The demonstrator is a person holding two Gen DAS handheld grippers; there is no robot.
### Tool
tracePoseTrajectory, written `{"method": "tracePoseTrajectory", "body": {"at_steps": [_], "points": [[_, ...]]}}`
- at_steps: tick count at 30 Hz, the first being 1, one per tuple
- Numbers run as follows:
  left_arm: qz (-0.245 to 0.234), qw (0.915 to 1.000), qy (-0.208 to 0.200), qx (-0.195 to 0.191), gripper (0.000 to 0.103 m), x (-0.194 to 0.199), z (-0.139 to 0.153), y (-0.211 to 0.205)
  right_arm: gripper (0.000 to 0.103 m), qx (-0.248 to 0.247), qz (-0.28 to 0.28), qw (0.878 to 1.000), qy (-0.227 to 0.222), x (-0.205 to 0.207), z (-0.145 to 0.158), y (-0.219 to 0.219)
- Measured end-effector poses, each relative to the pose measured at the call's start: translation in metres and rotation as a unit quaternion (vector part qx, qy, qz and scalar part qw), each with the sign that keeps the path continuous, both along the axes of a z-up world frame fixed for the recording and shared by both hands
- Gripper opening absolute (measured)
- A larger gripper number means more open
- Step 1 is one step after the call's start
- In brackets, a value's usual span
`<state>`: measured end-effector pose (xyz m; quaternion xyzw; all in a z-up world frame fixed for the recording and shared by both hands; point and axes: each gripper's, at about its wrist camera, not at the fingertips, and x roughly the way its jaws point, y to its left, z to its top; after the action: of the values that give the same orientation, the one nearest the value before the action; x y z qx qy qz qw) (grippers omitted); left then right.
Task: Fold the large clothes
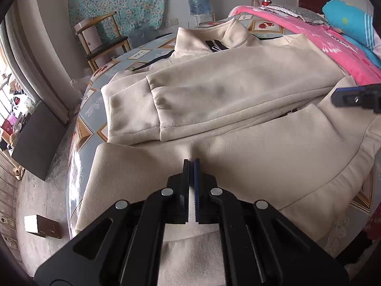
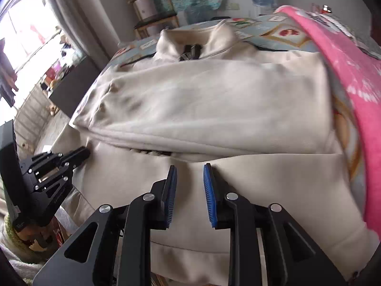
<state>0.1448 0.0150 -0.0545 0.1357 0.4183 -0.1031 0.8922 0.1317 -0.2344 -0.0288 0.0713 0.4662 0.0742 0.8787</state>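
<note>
- Cream jacket (image 1: 226, 88): lies flat on the worktop (image 1: 95, 102), collar (image 1: 228, 33) toward the far edge, hem toward the near edge; its long axis runs near to far.
- Both sleeves (image 1: 147, 109) are folded across the chest, cuffs ending toward the worktop's left edge; soft fleece-like fabric with grey smudges.
- Left tool (image 1: 190, 164): fingers pressed together, tips on the hem fabric; whether cloth is pinched between them cannot be told.
- Right tool (image 2: 190, 169): fingers spread, blue ribbed pads (image 2: 209, 190) over the lower body panel.
- Pink blanket (image 1: 333, 45): plush, draped along the worktop's right edge.
- Worktop covering: glossy, patterned in blue tiles.
</note>
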Motion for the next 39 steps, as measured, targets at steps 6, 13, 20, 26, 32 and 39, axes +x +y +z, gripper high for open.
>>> {"method": "tracePoseTrajectory", "body": {"at_steps": [6,13,20,26,32,39], "points": [[0.000,1.0000,0.000,0.001,0.003,0.000,0.000,0.000,0.045,-0.070,-0.110,0.992,0.005,-0.011,0.010,-0.083],[-0.002,1.0000,-0.002,0.007,0.003,0.000,-0.001,0.001,0.019,-0.076,-0.087,0.993,0.010,-0.004,-0.015,-0.084],[-0.001,0.9999,-0.002,0.010,0.003,-0.001,0.000,0.001,0.002,-0.132,-0.082,0.984,-0.083,-0.036,0.026,-0.059],[-0.001,0.9999,-0.003,0.013,0.003,0.000,0.001,0.000,0.002,-0.050,-0.094,0.994,-0.041,-0.024,0.023,-0.096],[-0.002,0.9998,-0.003,0.019,0.003,0.000,0.000,0.000,0.043,0.012,-0.089,0.996,0.011,-0.016,-0.010,-0.112],[-0.002,0.9996,-0.005,0.027,0.003,0.000,0.000,-0.002,0.042,0.002,-0.072,0.997,0.015,-0.008,-0.020,-0.111]]}}
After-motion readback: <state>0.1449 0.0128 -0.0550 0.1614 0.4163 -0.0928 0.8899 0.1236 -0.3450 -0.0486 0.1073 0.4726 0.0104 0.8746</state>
